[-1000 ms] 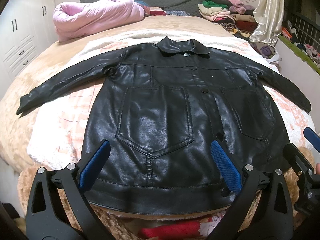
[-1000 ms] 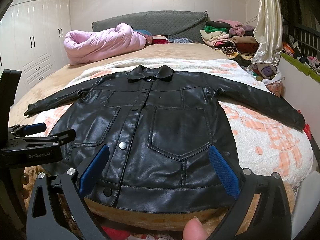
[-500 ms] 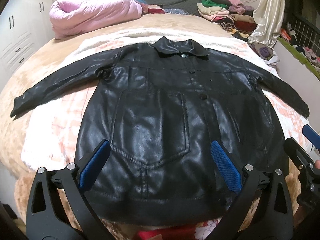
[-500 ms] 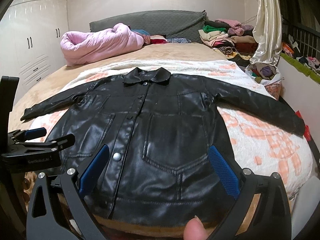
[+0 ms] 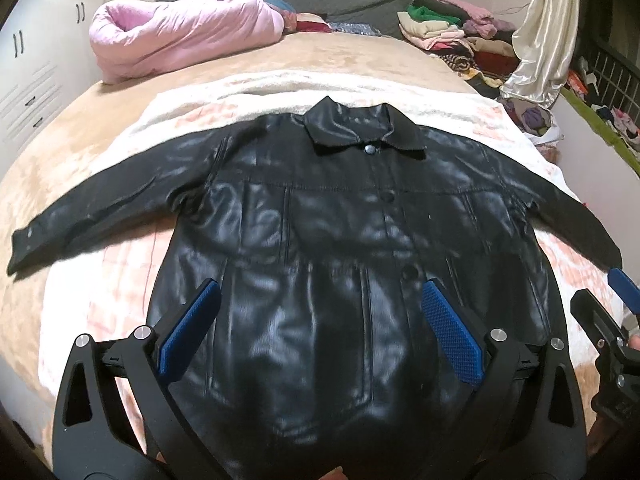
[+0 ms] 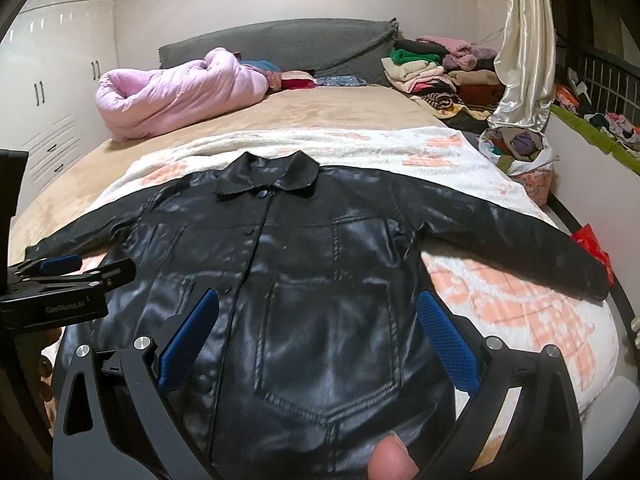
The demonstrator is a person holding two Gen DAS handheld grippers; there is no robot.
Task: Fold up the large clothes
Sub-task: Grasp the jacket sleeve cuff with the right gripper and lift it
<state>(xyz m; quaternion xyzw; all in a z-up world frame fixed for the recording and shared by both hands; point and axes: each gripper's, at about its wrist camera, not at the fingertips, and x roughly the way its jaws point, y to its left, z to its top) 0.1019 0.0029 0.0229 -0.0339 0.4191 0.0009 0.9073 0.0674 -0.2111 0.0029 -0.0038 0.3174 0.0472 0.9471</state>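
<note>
Black leather jacket (image 5: pixel 320 240) flat on bed (image 5: pixel 60 168), both grippers' fingers (image 5: pixel 188 330) wide apart, empty

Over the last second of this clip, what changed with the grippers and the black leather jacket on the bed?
Both grippers advanced over the black leather jacket: its hem, visible a second ago, has dropped out of both views. The left gripper and right gripper stay open, gripping nothing. The jacket remains flat, buttoned, sleeves spread on the white-and-orange blanket; the pink quilt has not moved.

Bare blanket (image 6: pixel 520 300) beside jacket (image 6: pixel 320 280); pink quilt (image 6: pixel 180 96) well apart.
</note>
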